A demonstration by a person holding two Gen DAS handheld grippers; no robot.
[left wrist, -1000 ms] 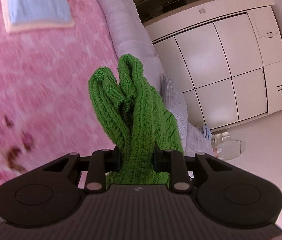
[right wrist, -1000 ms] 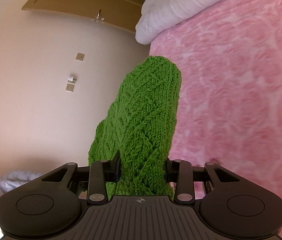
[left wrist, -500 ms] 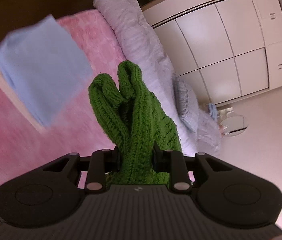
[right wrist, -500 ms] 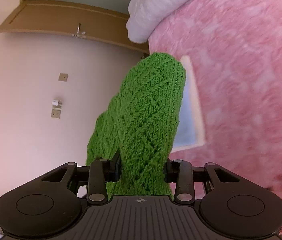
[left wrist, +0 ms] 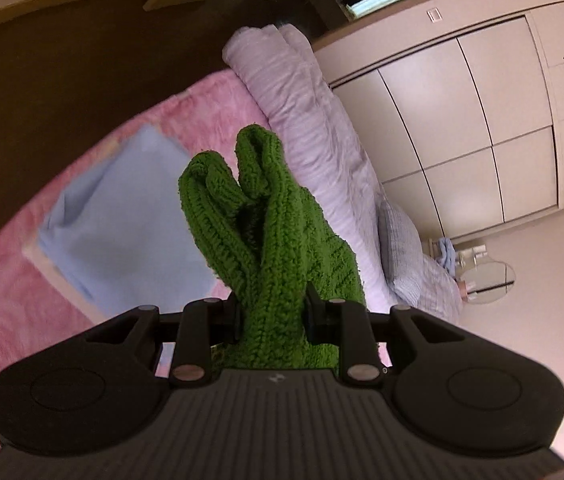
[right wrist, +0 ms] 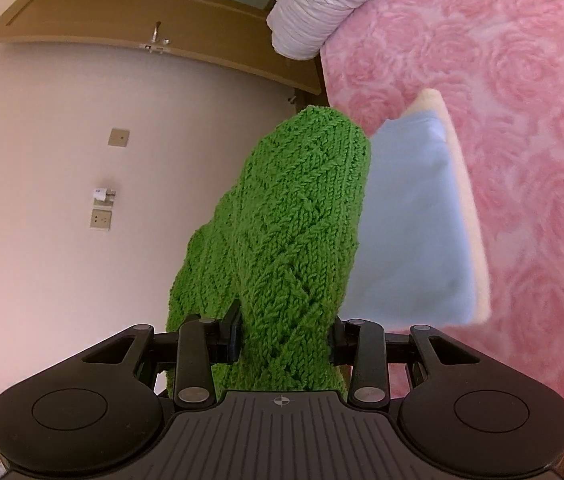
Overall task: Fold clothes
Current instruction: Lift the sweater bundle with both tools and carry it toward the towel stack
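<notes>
Over the pink blanket [left wrist: 10, 288], my left gripper [left wrist: 272, 312] stays clamped on the green knit [left wrist: 270, 224], bunched and off the bed; the folded blue pile [left wrist: 122, 216] has swung closer in a second (stacking next, I'd guess). Right gripper [right wrist: 284, 340] pinches another part of it.

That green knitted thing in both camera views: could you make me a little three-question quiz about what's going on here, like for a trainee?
1. True or false: the left hand-held gripper is shut on the green knit garment.
2. Multiple choice: the folded light blue cloth lies on A) the pink blanket, B) the floor, C) a chair.
3. Fill in: the right hand-held gripper is clamped on the same ____ garment.

Key: 1 true; 2 A; 3 green.
</notes>
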